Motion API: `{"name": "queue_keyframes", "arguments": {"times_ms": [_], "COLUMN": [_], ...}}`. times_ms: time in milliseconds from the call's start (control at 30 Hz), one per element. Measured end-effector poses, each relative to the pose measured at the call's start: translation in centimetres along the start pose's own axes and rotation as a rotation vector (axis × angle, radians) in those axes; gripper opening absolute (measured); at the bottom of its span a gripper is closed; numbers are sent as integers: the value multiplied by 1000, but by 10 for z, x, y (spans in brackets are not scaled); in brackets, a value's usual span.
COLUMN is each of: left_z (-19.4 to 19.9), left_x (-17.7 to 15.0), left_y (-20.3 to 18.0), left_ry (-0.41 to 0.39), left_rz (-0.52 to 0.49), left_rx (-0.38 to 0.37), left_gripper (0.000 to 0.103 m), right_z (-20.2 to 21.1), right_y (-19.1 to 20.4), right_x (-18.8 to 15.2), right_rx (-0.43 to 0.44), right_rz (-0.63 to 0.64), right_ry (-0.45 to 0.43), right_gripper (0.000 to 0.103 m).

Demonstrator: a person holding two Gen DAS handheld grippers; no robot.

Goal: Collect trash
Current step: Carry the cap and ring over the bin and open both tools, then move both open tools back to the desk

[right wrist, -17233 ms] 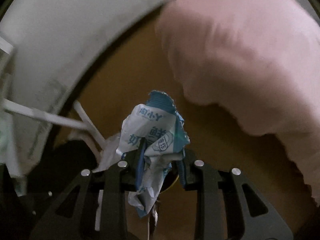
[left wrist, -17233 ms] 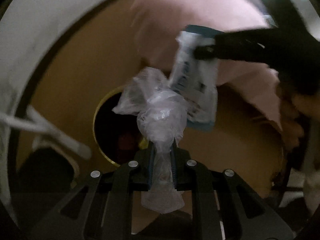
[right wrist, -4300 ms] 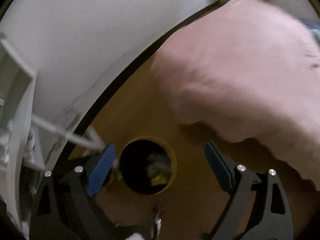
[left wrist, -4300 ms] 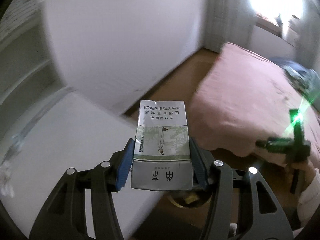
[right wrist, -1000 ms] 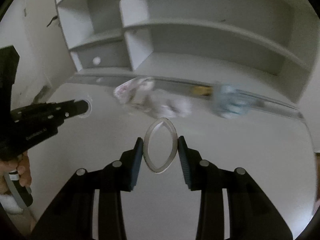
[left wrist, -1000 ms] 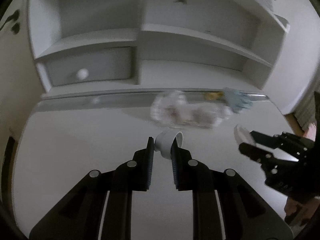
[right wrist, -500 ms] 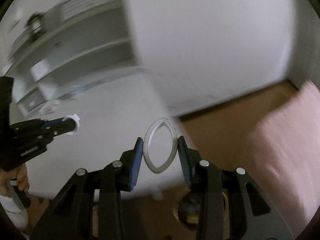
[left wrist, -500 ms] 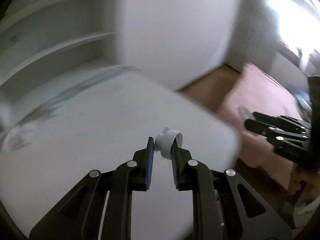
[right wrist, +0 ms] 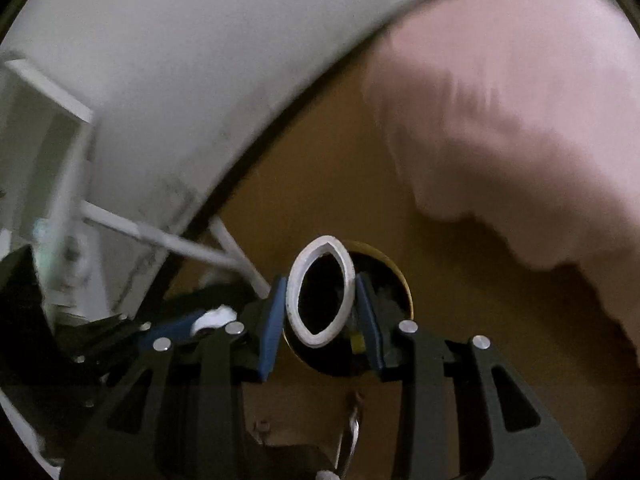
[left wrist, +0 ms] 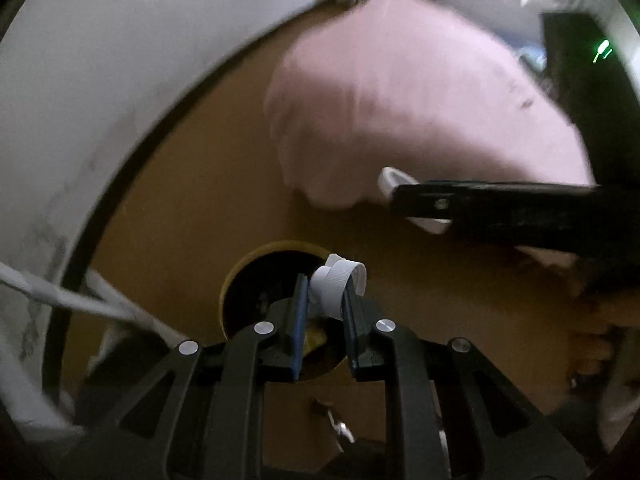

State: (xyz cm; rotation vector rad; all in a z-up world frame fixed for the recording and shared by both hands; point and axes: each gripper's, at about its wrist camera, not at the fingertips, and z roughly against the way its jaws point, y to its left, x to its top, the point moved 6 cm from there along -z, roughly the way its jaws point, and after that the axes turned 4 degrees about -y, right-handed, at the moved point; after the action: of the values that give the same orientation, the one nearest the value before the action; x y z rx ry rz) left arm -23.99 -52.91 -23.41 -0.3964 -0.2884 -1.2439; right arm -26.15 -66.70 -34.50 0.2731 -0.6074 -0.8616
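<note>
At the far left of both wrist views a white wall (left wrist: 120,60) curves down to a dark skirting line, and white slanting bars (left wrist: 60,300) of some frame stand against it on the brown floor (left wrist: 192,200); what the frame belongs to cannot be told. Next to the right, the left gripper (left wrist: 324,292) has its blue-padded fingers pressed onto a white ribbed bottle cap (left wrist: 338,280), which sticks out past the fingertips with its open rim tilted to the right. Directly behind and below the cap sits a round trash bin (left wrist: 276,246) with a yellow rim and a dark inside, standing on the floor near the wall; pale and yellow scraps lie in it, too dim to name. In the right wrist view the same bin (right wrist: 402,276) lies just behind the right gripper (right wrist: 322,300), whose fingers pinch a white ring (right wrist: 320,296) squeezed into a pointed oval, held upright so the bin's dark mouth shows through its hole. The left gripper (right wrist: 192,324) with its cap (right wrist: 212,318) shows at that view's lower left. Further right, a pink bedcover (left wrist: 420,100) hangs down to the floor, well apart from the bin. In the left wrist view the right gripper (left wrist: 412,200) reaches in from the right edge in front of the cover, the ring (left wrist: 394,178) showing at its tip.
</note>
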Motion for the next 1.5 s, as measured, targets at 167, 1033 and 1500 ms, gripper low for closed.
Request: {"name": "queue_keyframes", "arguments": {"times_ms": [167,1033,1500], "left_z": [-102,-135,-72], "left_x": [-33,-49,-21], "left_y": [36,57,7], "left_ry": [181,189,109], "left_rz": [81,144,-12], "left_rx": [47,56,8], "left_gripper": [16,91,91], "right_z": [-97,-155,-33], "right_y": [-23,-31,-39], "right_x": [-15,-30,16], "right_rx": [-23,11,-265], "right_rz": [-54,-173,-253], "right_ry": [212,306,58], "right_gripper": [35,46,88]}}
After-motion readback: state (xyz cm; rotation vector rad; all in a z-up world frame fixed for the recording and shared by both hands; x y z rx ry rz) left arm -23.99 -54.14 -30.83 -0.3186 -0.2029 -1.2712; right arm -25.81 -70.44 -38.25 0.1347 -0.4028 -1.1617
